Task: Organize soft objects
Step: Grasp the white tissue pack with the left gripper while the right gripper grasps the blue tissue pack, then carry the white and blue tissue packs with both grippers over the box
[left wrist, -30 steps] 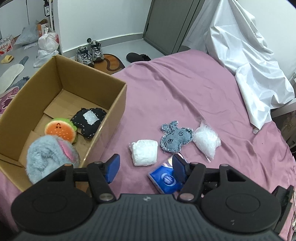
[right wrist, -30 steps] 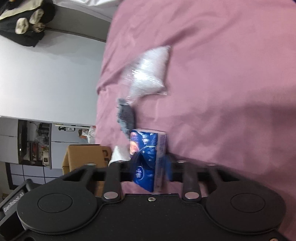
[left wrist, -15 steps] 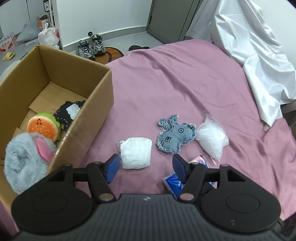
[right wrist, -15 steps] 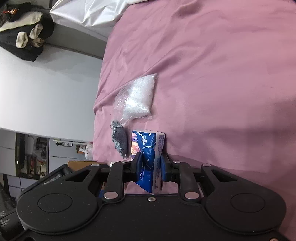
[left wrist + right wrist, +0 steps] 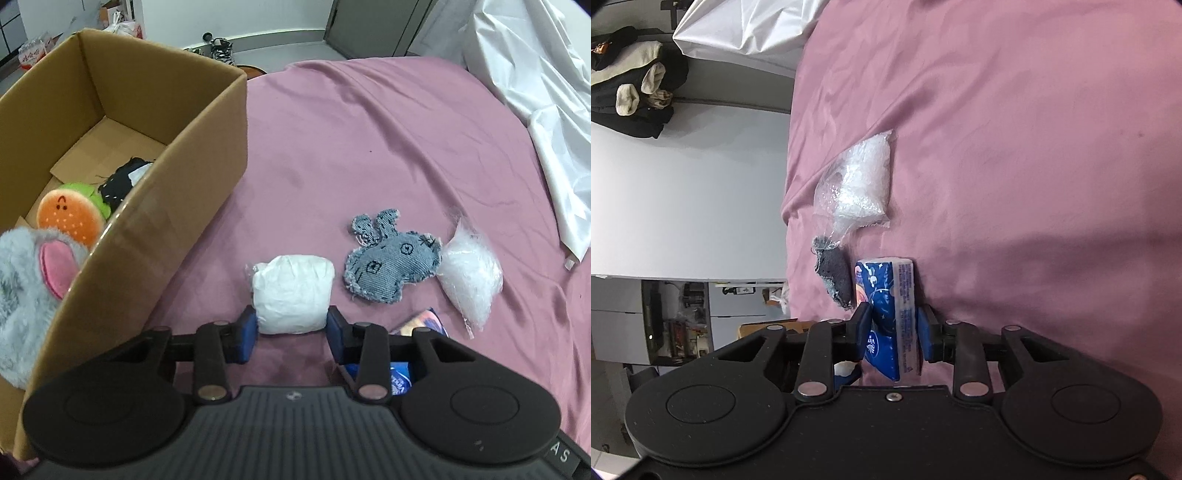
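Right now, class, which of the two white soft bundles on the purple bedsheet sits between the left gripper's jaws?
The opaque white wrapped bundle, left of the denim rabbit; the clear bag of white stuffing lies right of it.

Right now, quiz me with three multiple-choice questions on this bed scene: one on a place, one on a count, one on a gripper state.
1. Where is the burger plush?
A. in the box
B. on the sheet
C. in a gripper

2. How many toys lie in the box?
A. one
B. three
C. five

3. What is the right gripper doing?
A. hanging open
B. gripping the denim toy
C. clamping the tissue pack

Answers: 1 A, it sits between the box walls. 2 B, burger, black pouch and grey plush. 3 C, both pads press the pack's sides.
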